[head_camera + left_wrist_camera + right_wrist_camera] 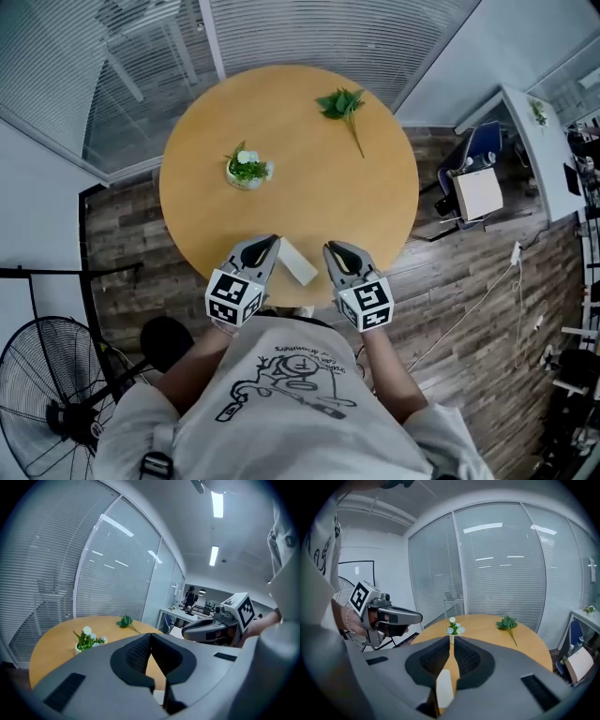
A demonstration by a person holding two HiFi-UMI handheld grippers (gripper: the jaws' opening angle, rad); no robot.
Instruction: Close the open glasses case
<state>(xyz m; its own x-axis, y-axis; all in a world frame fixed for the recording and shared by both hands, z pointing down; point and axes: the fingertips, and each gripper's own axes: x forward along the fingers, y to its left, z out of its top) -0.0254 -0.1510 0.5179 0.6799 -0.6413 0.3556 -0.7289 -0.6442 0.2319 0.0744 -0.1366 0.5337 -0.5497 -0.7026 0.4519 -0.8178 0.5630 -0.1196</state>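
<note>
The person wore a pale grey T-shirt [281, 412] (black line drawing on it). The left gripper [271, 241] and right gripper [329, 247] were grey, with black textured fingers [430, 663] and black-and-white marker cubes [232, 298].

Printed lettering on the person's shirt [298, 367] — upside-down, too small to read, nothing else legible

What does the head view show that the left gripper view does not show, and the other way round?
Only the head view: the floor fan and the wooden floor. Only the left gripper view: ceiling lights and a distant person. Both: the round table, the small flower pot, the leafy sprig and the right tool.
</note>
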